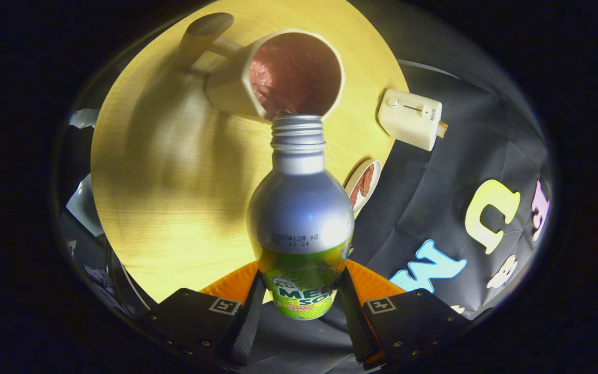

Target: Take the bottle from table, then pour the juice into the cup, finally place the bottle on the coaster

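A silver bottle with a green label and an open threaded neck sits between my two fingers, and my gripper is shut on its lower body. The bottle is tipped forward, its mouth right at the rim of a cream cup with a handle; the cup's inside looks reddish-brown. The cup stands on a round light-wood table. Just to the right of the bottle's shoulder, near the table's edge, lies a small round coaster with a white rim and brown middle.
A cream box-shaped device with a knob and a slider rests at the table's edge, beyond the coaster. The black cloth wall hangs to the right of the table. Behind the cup, its handle casts a dark shadow.
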`<state>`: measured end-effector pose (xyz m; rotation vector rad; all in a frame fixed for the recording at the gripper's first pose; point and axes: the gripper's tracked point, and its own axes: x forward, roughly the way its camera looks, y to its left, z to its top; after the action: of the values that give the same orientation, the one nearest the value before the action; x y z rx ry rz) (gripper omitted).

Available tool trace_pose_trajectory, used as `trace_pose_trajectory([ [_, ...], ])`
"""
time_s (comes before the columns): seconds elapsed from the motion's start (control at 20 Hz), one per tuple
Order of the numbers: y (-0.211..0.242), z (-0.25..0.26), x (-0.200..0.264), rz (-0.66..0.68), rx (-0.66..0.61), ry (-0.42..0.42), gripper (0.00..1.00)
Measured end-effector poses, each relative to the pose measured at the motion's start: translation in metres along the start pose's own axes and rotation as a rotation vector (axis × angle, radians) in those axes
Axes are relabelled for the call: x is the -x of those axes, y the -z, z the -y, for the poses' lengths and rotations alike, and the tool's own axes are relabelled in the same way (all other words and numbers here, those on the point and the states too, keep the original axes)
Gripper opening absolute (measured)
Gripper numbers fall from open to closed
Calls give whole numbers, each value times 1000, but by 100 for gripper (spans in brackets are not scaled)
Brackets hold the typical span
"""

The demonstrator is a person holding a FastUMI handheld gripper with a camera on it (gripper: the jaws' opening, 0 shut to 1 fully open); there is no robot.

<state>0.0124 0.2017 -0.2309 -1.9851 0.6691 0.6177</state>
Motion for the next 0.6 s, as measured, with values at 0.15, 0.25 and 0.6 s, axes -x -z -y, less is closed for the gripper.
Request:
trace_pose_trajectory([
  [0.15,-1,1,2,-1,9,-6,73],
  [0.25,-2,3,3,-3,21,-3,73],
  [0.6,-3,9,6,-17,58,2,73],
])
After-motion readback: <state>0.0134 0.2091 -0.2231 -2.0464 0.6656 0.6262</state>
